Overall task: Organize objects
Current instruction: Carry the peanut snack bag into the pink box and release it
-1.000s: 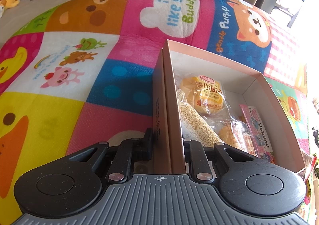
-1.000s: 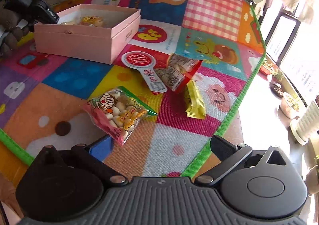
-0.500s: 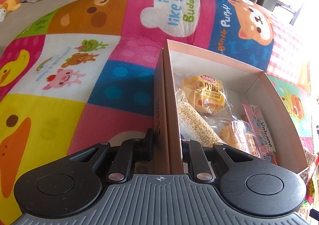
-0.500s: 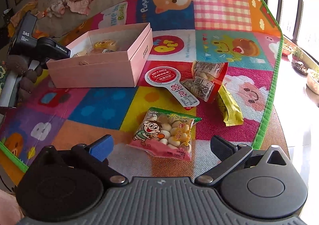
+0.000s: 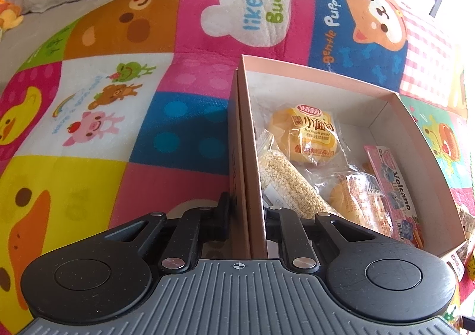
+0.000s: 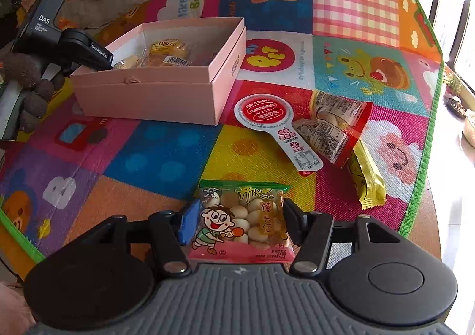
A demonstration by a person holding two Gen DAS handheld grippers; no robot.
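Observation:
My left gripper [image 5: 247, 210] is shut on the near side wall of the open pink box [image 5: 248, 157], one finger outside and one inside. The box holds a bread bun packet [image 5: 308, 133], a grain bar [image 5: 289, 183], an orange snack packet [image 5: 356, 201] and a pink Volcano packet [image 5: 394, 186]. In the right wrist view the pink box [image 6: 154, 94] stands at the left. My right gripper [image 6: 237, 216] is partly closed around a pink-and-green packet of small round biscuits [image 6: 243, 219], with a finger at each side of it.
On the colourful play mat [image 6: 166, 163] lie a white and red paddle-shaped packet [image 6: 273, 124], a red-edged clear snack bag [image 6: 335, 124] and a yellow bar [image 6: 368, 177]. The mat's green edge [image 6: 427, 133] runs along the right. The left hand-held gripper [image 6: 59, 38] shows at the far left.
My right gripper has swung and moved forward over the biscuit packet and its fingers have closed in from wide open to either side of it. The left gripper has held still on the box wall.

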